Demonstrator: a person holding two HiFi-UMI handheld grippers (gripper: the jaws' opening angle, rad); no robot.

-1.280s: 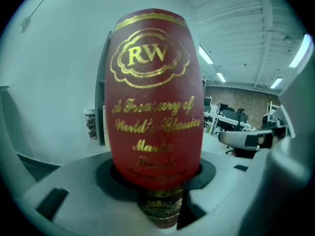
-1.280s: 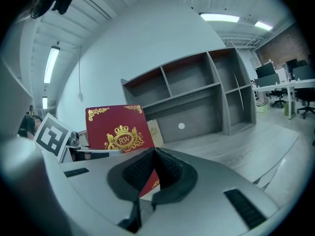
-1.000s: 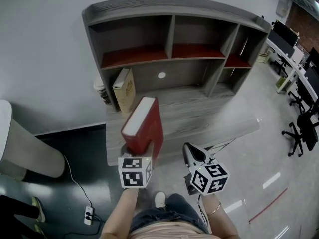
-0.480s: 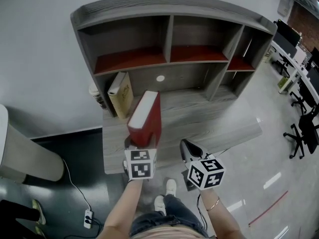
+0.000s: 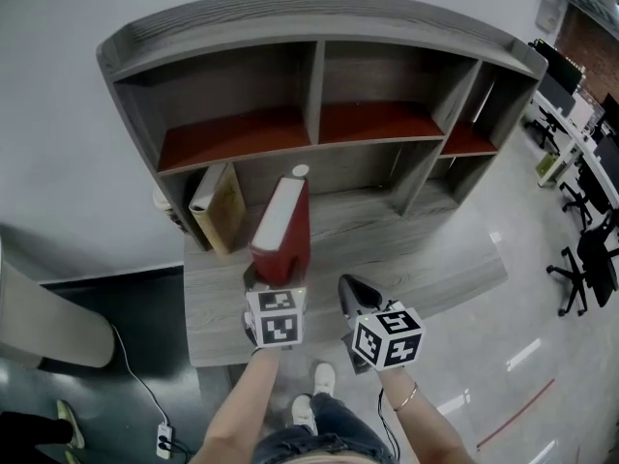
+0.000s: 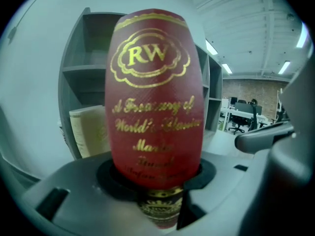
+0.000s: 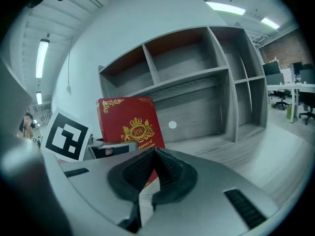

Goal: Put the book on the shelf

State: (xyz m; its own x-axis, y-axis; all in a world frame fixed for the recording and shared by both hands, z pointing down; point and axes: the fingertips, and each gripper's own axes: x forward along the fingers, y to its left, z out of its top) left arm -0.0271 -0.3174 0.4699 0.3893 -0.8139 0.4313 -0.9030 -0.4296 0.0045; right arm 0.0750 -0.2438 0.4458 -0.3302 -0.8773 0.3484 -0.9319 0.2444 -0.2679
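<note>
A thick red book [image 5: 282, 225] with gold lettering stands upright over the grey desk [image 5: 426, 259], its white page edge facing up. My left gripper [image 5: 274, 283] is shut on its lower end; in the left gripper view the book's spine [image 6: 155, 97] fills the middle above the jaws [image 6: 156, 181]. Just behind the book rises the grey shelf [image 5: 319, 133] with red-floored upper compartments. My right gripper [image 5: 350, 288] hangs beside the book on its right, shut and empty. In the right gripper view the red cover [image 7: 129, 124] shows past the closed pads [image 7: 153, 168].
A tan book [image 5: 218, 206] leans in the lower left bay of the shelf, with a dark object [image 5: 164, 206] beside it. Office chairs and desks [image 5: 580, 249] stand at the right. A power strip [image 5: 162, 441] lies on the floor at the left.
Both grippers and the red book have moved forward toward the shelf. The shelf now looks larger and the book's top sits close to its lower bay.
</note>
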